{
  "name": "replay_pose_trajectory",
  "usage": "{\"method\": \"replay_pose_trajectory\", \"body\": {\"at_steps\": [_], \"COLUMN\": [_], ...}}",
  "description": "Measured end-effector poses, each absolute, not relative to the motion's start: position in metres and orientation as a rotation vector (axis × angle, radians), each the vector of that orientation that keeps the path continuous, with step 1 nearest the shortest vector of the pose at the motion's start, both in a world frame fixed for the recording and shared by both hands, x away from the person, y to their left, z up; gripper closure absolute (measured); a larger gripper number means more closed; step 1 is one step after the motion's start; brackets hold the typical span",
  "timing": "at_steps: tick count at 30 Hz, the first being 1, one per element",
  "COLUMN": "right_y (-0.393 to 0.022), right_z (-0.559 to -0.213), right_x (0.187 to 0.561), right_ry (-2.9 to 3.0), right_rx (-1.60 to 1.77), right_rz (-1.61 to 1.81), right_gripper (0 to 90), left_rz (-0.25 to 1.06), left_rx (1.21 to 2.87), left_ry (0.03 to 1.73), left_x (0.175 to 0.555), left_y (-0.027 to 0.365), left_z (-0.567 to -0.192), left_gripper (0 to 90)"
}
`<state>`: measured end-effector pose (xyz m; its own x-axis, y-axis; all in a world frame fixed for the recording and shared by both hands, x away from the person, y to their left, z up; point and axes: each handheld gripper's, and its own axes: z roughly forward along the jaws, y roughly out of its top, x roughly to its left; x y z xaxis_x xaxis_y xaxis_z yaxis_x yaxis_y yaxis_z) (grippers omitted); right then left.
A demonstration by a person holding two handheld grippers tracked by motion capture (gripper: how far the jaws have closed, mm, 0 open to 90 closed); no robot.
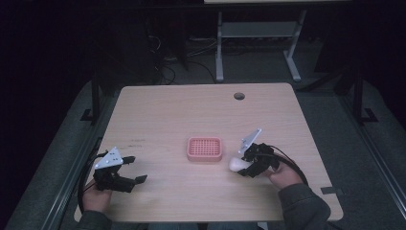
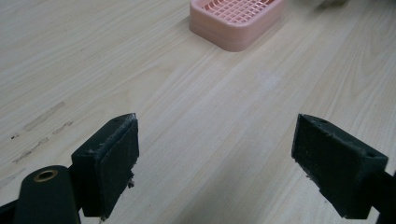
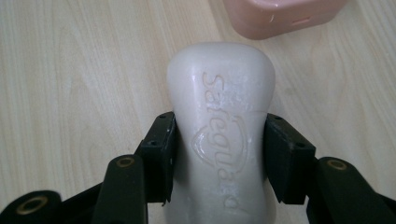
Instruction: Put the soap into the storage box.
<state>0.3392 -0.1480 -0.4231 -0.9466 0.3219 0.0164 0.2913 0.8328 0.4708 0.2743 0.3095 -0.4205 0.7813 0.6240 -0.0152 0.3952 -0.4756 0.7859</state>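
A white bar of soap [image 3: 219,116] with a stamped brand name sits between the black pads of my right gripper [image 3: 218,156], which is shut on its sides. In the high view the soap [image 1: 235,164] sticks out of that gripper [image 1: 247,166] toward the left, just right of a pink slotted soap dish [image 1: 204,149] at the table's middle. The dish's corner [image 3: 280,16] lies just beyond the soap. My left gripper [image 1: 135,168] rests at the table's left front, open, with bare wood between its pads [image 2: 114,161]. The dish [image 2: 236,21] lies farther ahead of it.
The wooden table [image 1: 167,110] has a round cable hole [image 1: 239,96] near its far edge. A dark tape patch [image 1: 332,190] sits at the front right corner. Behind the table stand white desk legs [image 1: 219,48] and cables on a dark floor.
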Motion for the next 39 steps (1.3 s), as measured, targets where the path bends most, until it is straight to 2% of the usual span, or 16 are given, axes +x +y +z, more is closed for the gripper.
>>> {"method": "replay_pose_trajectory", "body": {"at_steps": [13, 39], "right_y": [-0.143, -0.101], "right_z": [-0.421, -0.397], "right_x": [0.351, 0.381], "right_ry": [2.956, 2.976], "right_rx": [0.487, 0.379], "right_rz": [0.788, 0.811], "right_gripper": [48.8, 48.8], "left_rz": [0.345, 0.352], "left_rx": [2.133, 2.141], "left_ry": [0.753, 0.745], "left_x": [0.275, 0.275], "left_y": [0.308, 0.307], "left_z": [-0.421, -0.420], "left_gripper": [14.8, 14.8]}}
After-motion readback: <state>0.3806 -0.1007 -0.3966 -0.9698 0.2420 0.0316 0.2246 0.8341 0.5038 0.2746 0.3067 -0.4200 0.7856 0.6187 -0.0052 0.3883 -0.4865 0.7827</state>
